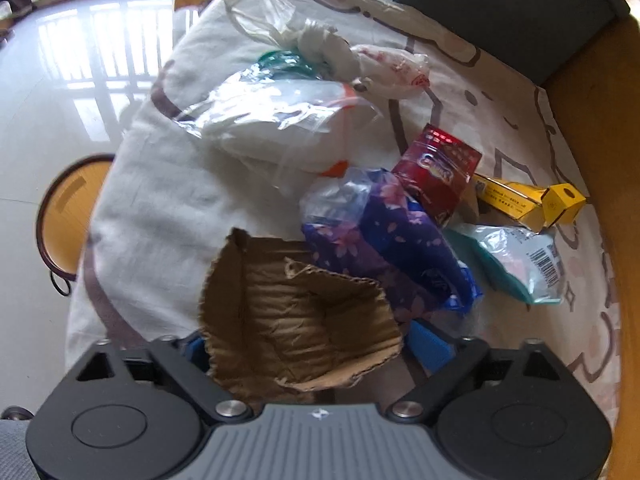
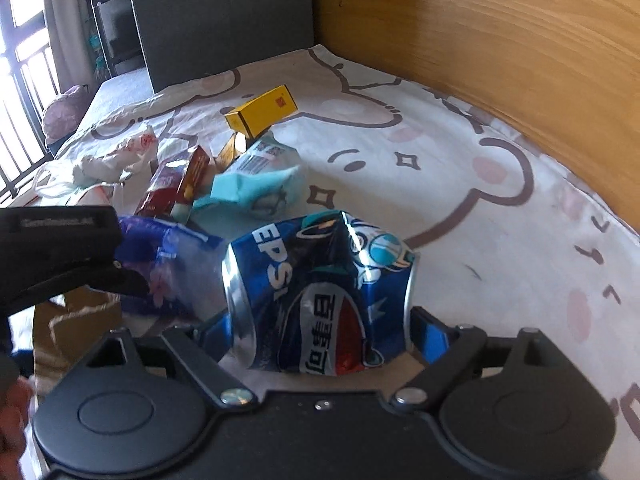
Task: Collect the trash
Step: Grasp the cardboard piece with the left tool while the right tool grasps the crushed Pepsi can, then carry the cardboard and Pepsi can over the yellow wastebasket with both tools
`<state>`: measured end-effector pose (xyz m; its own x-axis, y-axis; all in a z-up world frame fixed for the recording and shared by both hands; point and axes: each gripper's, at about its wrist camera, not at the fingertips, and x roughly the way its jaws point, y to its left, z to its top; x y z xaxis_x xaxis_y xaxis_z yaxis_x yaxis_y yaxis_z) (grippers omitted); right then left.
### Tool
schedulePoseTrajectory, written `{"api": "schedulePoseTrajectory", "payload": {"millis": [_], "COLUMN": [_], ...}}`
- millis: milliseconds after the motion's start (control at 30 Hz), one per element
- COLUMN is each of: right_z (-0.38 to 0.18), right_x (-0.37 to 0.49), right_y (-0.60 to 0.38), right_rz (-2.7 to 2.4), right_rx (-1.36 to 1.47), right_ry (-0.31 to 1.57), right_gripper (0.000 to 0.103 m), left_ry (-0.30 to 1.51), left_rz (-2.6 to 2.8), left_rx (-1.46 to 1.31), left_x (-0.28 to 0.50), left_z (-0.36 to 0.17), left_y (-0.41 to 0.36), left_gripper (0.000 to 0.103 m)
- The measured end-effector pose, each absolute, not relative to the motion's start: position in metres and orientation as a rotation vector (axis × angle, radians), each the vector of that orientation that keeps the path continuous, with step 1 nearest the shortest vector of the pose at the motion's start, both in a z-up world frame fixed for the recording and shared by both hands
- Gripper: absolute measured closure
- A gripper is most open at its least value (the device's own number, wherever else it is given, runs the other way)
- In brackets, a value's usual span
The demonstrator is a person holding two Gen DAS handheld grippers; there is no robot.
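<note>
Several pieces of trash lie on one large sheet [image 2: 460, 184] with bear drawings, and its far side edge runs along a wooden board [image 2: 500, 40]. Around the middle of the sheet I see a heap of clear plastic bags [image 1: 272, 120]. Toward the near edge is a torn cardboard piece [image 1: 300, 332]. It sits between the fingers of my left gripper [image 1: 312, 344], which stand wide with a small gap at one side, so not gripping. Beside it lies a purple flowered wrapper [image 1: 384, 240]. A crushed Pepsi can [image 2: 320, 292] lies across my right gripper [image 2: 320, 332]. The fingers are at both its ends, but I cannot tell if they press. Closer to the board edge lie a teal packet [image 1: 516, 264], a red packet [image 1: 436, 168] and a yellow box [image 1: 520, 198].
</note>
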<state>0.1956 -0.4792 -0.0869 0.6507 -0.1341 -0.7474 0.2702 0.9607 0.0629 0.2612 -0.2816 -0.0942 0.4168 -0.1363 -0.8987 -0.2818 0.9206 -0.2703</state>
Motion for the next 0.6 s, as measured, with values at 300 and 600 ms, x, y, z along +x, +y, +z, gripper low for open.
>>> {"api": "schedulePoseTrajectory", "payload": {"millis": [300, 600], "right_z": [-0.079, -0.058], "right_x": [0.169, 0.139], "right_y": [-0.475, -0.464], "right_rz": [-0.244, -0.237], "right_rx": [0.185, 0.183], "right_ry": [0.814, 0.776], "right_gripper": [0.013, 0.013], "left_ry": [1.078, 0.998], "left_rz": [-0.034, -0.141], "left_rx": [-0.37, -0.267], "left_x": [0.243, 0.209], "left_z": [-0.086, -0.063], "left_y": [-0.269, -0.243], "left_gripper": [0.032, 0.035]}}
